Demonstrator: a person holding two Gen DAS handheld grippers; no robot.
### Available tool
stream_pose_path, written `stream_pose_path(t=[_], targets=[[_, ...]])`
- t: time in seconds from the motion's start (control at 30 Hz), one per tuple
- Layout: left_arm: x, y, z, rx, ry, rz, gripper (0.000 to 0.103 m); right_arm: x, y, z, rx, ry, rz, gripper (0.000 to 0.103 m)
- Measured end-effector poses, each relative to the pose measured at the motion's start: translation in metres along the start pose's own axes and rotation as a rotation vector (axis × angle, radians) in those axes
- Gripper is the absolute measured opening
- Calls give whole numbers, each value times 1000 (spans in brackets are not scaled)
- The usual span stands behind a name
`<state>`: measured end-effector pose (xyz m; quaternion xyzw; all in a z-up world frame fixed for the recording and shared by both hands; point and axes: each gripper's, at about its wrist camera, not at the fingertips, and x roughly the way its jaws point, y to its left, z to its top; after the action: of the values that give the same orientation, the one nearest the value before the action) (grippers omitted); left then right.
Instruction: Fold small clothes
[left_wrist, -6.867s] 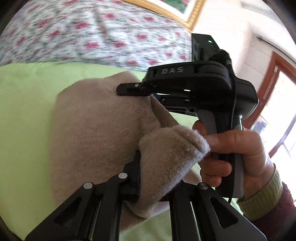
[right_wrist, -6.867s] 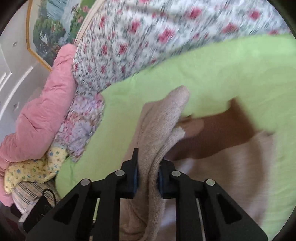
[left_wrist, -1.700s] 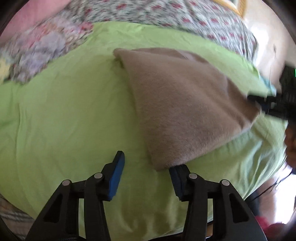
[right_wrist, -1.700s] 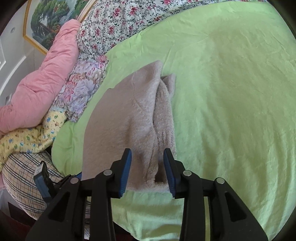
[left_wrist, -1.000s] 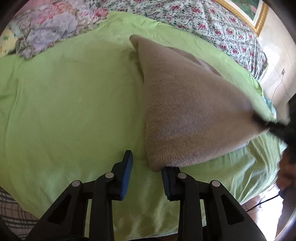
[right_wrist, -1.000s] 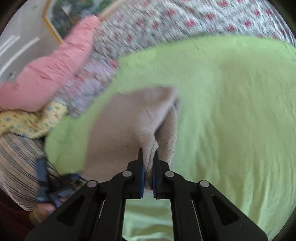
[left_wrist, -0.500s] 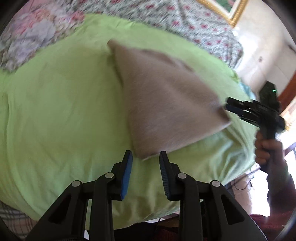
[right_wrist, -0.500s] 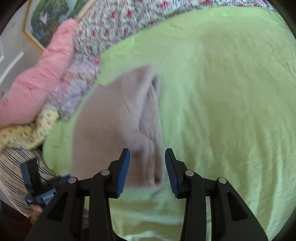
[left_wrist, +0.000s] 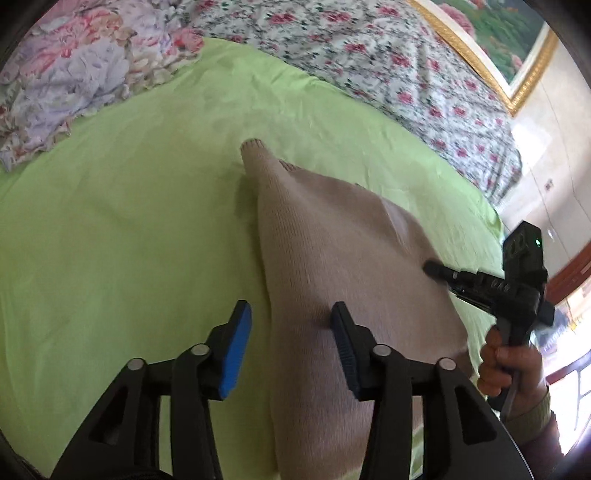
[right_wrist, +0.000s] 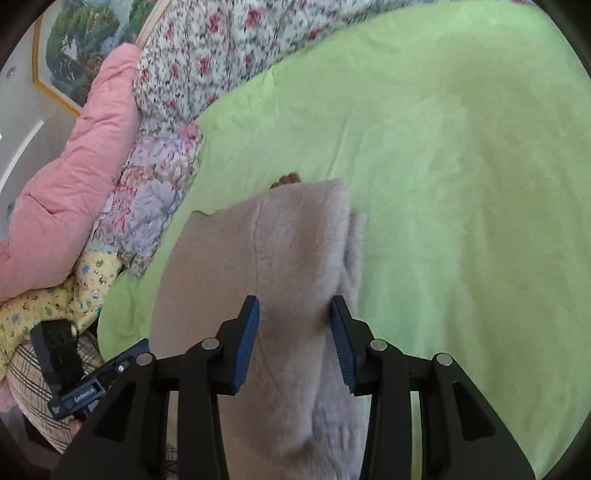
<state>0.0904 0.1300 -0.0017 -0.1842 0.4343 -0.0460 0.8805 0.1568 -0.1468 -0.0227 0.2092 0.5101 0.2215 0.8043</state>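
One beige sweater, folded, flat on the green sheet. Two grippers over its near edge: left gripper just been opening, jaws apart, clamping nothing; right gripper just been closing, jaws apart astride the knit, not pinching. Floral quilt, pink blanket and one framed painting beyond.

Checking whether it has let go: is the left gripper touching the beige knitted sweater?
Cannot tell. In the left wrist view, the left gripper stands open over the beige knitted sweater; its right finger overlaps the fabric.
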Motion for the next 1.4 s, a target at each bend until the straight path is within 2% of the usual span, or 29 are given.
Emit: stream_pose_path(t=[0.03, 0.13, 0.2, 0.23, 0.3, 0.33, 0.37, 0.43, 0.5, 0.53, 0.63, 0.77, 0.93, 1.03, 1.13, 1.17, 1.3, 1.4], targets=[[1, 0, 2, 6, -11, 6, 47, 1, 4, 3, -21, -4, -10, 8], [2, -10, 5, 42, -46, 38, 47, -11, 21, 11, -94, -83, -7, 8], [2, -14, 8, 52, -75, 91, 45, -7, 21, 16, -99, -91, -63, 8], [-1, -17, 7, 53, -93, 75, 45, 0, 14, 15, -85, -72, -87, 8], [-6, -24, 10, 77, -109, -17, 45, 11, 3, 13, -60, -30, -109, 8], [-5, -28, 13, 91, -110, -34, 45, 12, 0, 11, -47, -19, -108, 10], [-4, -31, 13, 110, -110, -38, 45, 8, -2, 9, -25, -31, -107, 13], [0, -37, 14, 149, -101, -35, 45, -8, 3, 8, -13, -73, -121, 14], [7, -39, 17, 156, -90, -37, 45, -25, 15, 5, -47, -130, -139, 14], [12, -40, 18, 157, -76, -47, 45, -30, 23, 3, -74, -142, -121, 14], [27, -40, 17, 159, -42, -33, 45, -25, 43, -4, -147, -93, -50, 14], [55, -29, 10, 172, 10, 16, 43, 7, 28, -12, -153, -6, -153, 13], [67, -32, 1, 220, -6, 70, 46, 21, 2, -11, -98, -8, -96, 10], [60, -28, 0, 210, -11, 46, 45, 18, 10, -15, -125, -16, -123, 10], [37, -29, -5, 204, -30, 20, 44, 5, 19, -21, -112, -32, -127, 11], [27, -29, -10, 200, -40, 4, 44, -2, 25, -24, -118, -42, -131, 14], [-12, -35, -37, 197, -51, -129, 44, -32, 45, -46, -154, -82, -97, 14], [-28, -40, -62, 213, -34, -169, 44, -45, 46, -68, -183, -79, -80, 14]])
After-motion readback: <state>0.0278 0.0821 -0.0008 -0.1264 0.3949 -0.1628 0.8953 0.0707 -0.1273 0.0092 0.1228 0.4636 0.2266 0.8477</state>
